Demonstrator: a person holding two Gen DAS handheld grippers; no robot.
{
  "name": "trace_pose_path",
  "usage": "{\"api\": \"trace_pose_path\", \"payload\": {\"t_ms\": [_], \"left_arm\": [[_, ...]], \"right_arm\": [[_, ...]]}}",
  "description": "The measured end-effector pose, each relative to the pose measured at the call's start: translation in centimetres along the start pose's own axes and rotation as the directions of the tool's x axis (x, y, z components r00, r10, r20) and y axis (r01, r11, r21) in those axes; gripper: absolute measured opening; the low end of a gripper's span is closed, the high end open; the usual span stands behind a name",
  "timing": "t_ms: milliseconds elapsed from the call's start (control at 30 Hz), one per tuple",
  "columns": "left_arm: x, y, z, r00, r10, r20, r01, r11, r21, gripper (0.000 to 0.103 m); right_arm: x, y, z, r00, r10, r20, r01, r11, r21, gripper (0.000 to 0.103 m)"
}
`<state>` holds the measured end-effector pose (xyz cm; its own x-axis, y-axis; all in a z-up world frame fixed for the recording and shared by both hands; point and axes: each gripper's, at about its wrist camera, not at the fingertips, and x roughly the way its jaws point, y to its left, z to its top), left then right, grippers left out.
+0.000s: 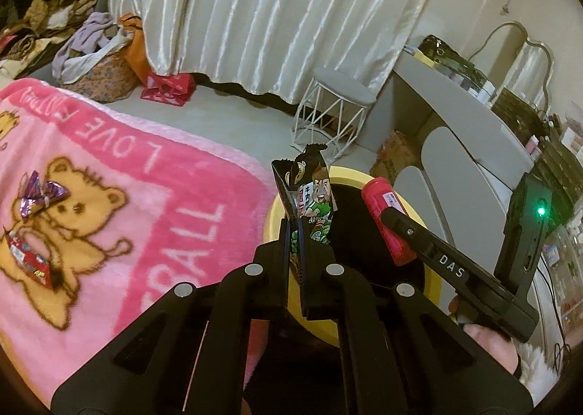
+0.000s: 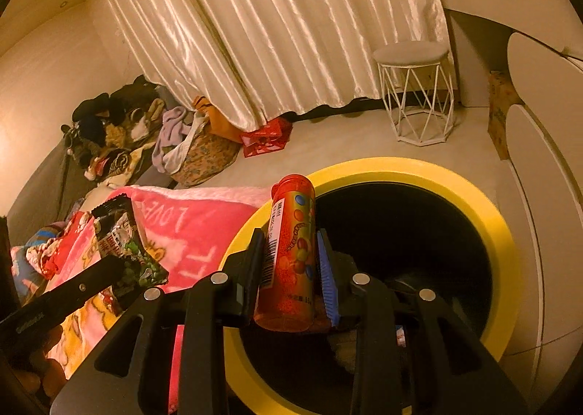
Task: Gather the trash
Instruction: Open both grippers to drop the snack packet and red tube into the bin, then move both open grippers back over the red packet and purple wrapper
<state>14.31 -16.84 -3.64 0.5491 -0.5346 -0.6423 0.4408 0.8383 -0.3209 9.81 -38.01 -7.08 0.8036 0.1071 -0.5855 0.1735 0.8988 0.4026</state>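
My left gripper (image 1: 294,229) is shut on a snack wrapper (image 1: 314,192) with a cartoon figure, held at the near rim of a yellow bin (image 1: 349,174) with a black inside. It also shows in the right wrist view (image 2: 125,243). My right gripper (image 2: 291,243) is shut on a red candy tube (image 2: 289,251), held upright over the bin's (image 2: 495,218) left rim. The tube also shows in the left wrist view (image 1: 386,218). A purple foil wrapper (image 1: 40,194) and a red wrapper (image 1: 29,256) lie on the pink blanket (image 1: 145,203).
A white wire stool (image 1: 328,112) stands on the floor beyond the bin. A grey desk (image 1: 455,105) and grey cabinet fronts are at the right. A cloth bag (image 1: 98,69), clothes and a red box (image 1: 164,89) lie below the cream curtain.
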Motion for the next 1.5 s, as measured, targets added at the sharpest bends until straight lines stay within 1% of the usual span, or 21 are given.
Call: {"api": "trace_pose_path", "payload": {"t_ms": [433, 867, 933, 967, 1000, 1033, 1067, 1100, 1133, 1167, 1200, 1233, 1267, 1400, 1500], "left_arm": [[0.9, -2.9, -0.4, 0.999, -0.033, -0.028, 0.034, 0.997, 0.068, 0.002], [2.5, -5.4, -1.3, 0.995, -0.056, -0.081, 0.066, 0.990, 0.127, 0.002], [2.9, -5.8, -1.5, 0.994, -0.060, -0.095, 0.072, 0.988, 0.133, 0.002], [3.2, -5.9, -1.6, 0.993, -0.061, -0.103, 0.075, 0.988, 0.137, 0.003], [3.4, -6.1, -1.6, 0.992, -0.064, -0.109, 0.079, 0.987, 0.141, 0.007], [3.8, -6.3, -1.8, 0.990, -0.066, -0.121, 0.084, 0.985, 0.148, 0.022], [3.9, -6.3, -1.8, 0.991, -0.060, -0.121, 0.079, 0.985, 0.151, 0.036], [3.9, -6.4, -1.9, 0.992, -0.055, -0.117, 0.072, 0.986, 0.153, 0.060], [3.8, -6.2, -2.0, 0.993, -0.059, -0.107, 0.074, 0.987, 0.145, 0.065], [3.6, -6.1, -2.0, 0.993, -0.059, -0.102, 0.073, 0.988, 0.139, 0.066], [3.5, -6.0, -2.0, 0.994, -0.052, -0.096, 0.065, 0.989, 0.136, 0.070], [3.3, -5.7, -2.0, 0.996, -0.034, -0.083, 0.045, 0.990, 0.134, 0.082], [3.1, -5.4, -2.0, 0.998, -0.015, -0.069, 0.024, 0.991, 0.131, 0.086], [1.8, -3.6, -1.9, 0.999, 0.045, -0.027, -0.042, 0.995, 0.096, 0.091], [0.6, -1.9, -1.8, 0.996, 0.093, 0.009, -0.093, 0.993, 0.067, 0.091]], "right_arm": [[-0.9, -2.7, 0.3, 0.999, -0.050, 0.022, 0.049, 0.998, 0.035, 0.028], [-1.4, -5.2, 0.1, 0.997, -0.077, 0.011, 0.075, 0.992, 0.101, 0.028], [-1.4, -5.4, 0.3, 0.997, -0.073, 0.010, 0.071, 0.991, 0.115, 0.029], [-1.4, -5.6, 0.3, 0.998, -0.064, 0.004, 0.063, 0.990, 0.128, 0.031], [-1.4, -5.9, 0.3, 0.998, -0.057, -0.004, 0.057, 0.988, 0.145, 0.037], [-1.4, -6.0, 0.3, 0.998, -0.060, -0.004, 0.060, 0.985, 0.161, 0.053], [-1.6, -6.3, 0.3, 0.998, -0.066, 0.002, 0.064, 0.982, 0.176, 0.061], [-1.7, -6.4, 0.3, 0.998, -0.067, 0.004, 0.065, 0.981, 0.183, 0.062], [-1.7, -6.4, 0.3, 0.998, -0.069, 0.003, 0.067, 0.980, 0.185, 0.063], [-1.7, -6.3, 0.3, 0.997, -0.077, 0.000, 0.076, 0.981, 0.178, 0.065], [-1.8, -6.1, 0.3, 0.997, -0.080, 0.001, 0.079, 0.983, 0.167, 0.066], [-1.8, -5.9, 0.3, 0.997, -0.080, 0.004, 0.078, 0.984, 0.157, 0.068], [-1.8, -5.5, 0.2, 0.997, -0.079, 0.007, 0.077, 0.987, 0.139, 0.070], [-1.5, -3.3, 0.1, 0.999, -0.048, 0.011, 0.047, 0.997, 0.062, 0.073], [-1.1, -1.2, -0.1, 1.000, -0.007, 0.005, 0.007, 1.000, 0.002, 0.075]]}}
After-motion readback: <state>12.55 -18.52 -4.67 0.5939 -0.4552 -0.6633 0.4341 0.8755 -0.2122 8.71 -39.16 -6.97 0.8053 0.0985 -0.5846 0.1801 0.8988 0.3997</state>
